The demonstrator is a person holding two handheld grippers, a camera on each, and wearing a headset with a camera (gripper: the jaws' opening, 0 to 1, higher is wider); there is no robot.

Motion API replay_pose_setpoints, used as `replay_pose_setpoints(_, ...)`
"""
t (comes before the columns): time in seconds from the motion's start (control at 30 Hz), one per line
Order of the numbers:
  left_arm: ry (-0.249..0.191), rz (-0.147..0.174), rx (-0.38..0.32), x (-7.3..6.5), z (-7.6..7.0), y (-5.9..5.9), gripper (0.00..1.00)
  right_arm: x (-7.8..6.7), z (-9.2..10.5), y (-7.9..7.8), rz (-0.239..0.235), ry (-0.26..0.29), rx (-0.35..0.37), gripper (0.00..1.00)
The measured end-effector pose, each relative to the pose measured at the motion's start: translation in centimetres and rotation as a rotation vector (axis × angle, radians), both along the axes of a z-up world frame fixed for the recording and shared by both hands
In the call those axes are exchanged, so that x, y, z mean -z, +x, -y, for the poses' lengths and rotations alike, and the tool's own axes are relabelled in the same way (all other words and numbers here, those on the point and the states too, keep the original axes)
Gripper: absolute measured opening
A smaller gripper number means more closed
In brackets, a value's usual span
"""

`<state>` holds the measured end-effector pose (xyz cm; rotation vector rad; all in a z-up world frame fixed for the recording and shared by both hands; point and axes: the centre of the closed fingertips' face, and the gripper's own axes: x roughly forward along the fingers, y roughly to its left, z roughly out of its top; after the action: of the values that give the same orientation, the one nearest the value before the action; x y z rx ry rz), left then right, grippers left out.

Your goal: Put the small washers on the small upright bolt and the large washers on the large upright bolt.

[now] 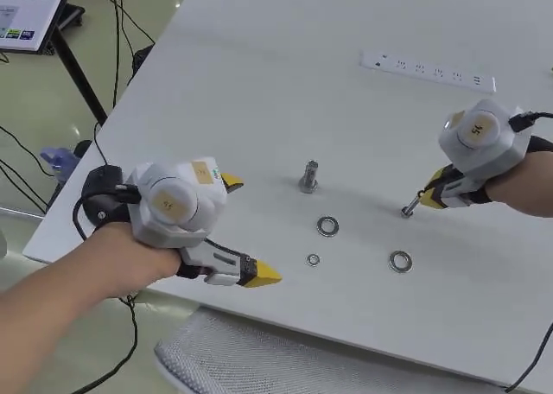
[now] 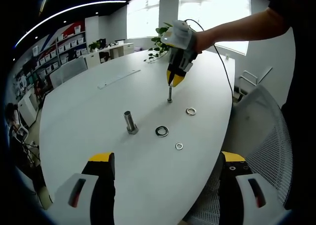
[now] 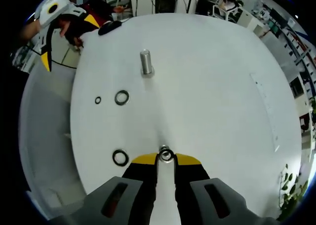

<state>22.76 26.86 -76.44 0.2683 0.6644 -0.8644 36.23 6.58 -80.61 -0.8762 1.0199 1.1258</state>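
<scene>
The right gripper (image 1: 423, 200) pinches the small bolt (image 1: 408, 209) in its jaws, upright on the desk (image 1: 259, 83); the left gripper (image 1: 250, 229) has jaws wide. Between them: washers (image 1: 327, 226), large bolt (image 1: 309, 176). Power strip (image 1: 428, 72) beyond.

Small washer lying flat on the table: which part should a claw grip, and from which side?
I would take the small washer by two opposite points of its outer rim, coming straight down from above. It lies flat on the table, so it offers no upright side for a sideways pinch. The open left claw is nearest, and the large washer beside it lies apart.
</scene>
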Motion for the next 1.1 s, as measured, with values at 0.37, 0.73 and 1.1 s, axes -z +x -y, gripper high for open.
replay_pose_setpoints(0.37, -0.001, -0.01, -0.003, 0.2, -0.5, 0.1, 0.85, 0.5, -0.1, 0.0, -0.01, -0.017, -0.006, 0.13)
replay_pose_setpoints(0.73, 0.001, -0.009, 0.002, -0.1, -0.5, -0.1, 0.84, 1.2, -0.3, 0.1, -0.007, -0.03, -0.019, 0.13)
replay_pose_setpoints(1.1, -0.002, -0.019, 0.002, 0.0, -0.8, -0.3, 0.83, 2.7, -0.3, 0.0, -0.002, -0.068, -0.044, 0.13)
